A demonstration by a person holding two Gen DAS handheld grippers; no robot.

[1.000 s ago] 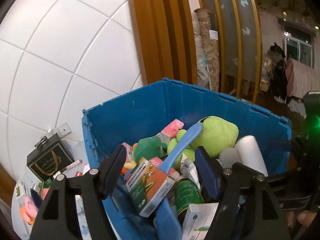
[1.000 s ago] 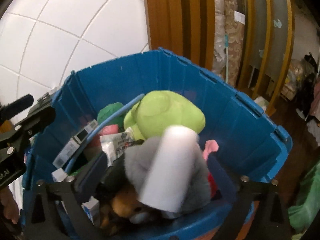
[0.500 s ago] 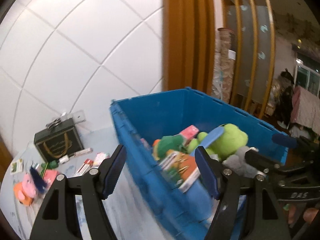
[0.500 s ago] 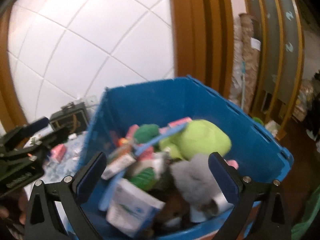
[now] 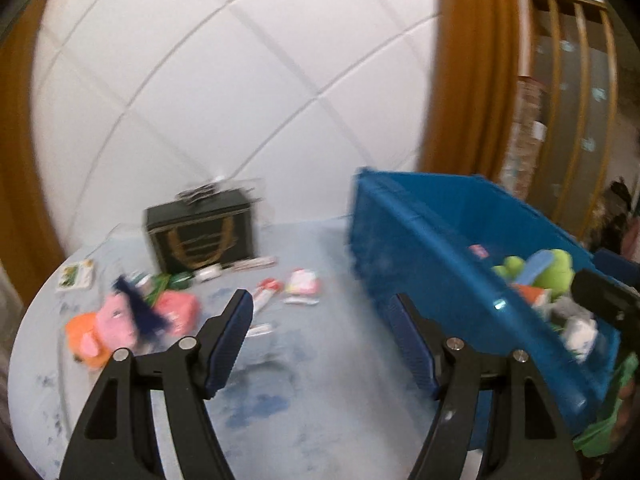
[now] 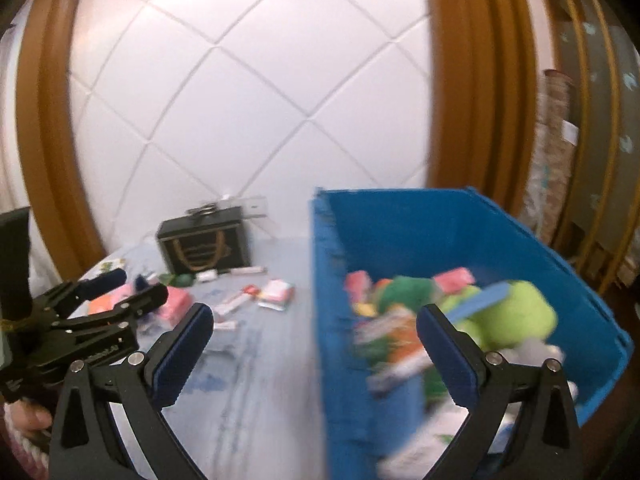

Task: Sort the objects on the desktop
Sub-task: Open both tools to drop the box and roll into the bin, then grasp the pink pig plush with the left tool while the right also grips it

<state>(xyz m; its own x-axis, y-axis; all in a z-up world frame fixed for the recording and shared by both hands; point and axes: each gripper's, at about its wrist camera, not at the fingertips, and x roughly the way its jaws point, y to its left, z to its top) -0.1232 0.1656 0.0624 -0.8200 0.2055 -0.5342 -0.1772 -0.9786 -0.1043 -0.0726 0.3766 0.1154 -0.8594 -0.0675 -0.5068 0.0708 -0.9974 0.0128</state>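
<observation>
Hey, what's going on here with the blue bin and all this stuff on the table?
A person is sorting clutter with two handheld tongs. Both the left tongs and right tongs are open and empty. The blue bin already holds toys and packets, including a green plush. A black box, a pink plush and small packets remain on the table.

I see a smooth blue plastic bin [image 6: 460, 220], soft plush toys [image 6: 516, 312] inside, glossy white wall tiles [image 6: 248, 100], matt black gripper fingers [image 5: 224, 332], polished wood trim [image 6: 480, 80].
</observation>
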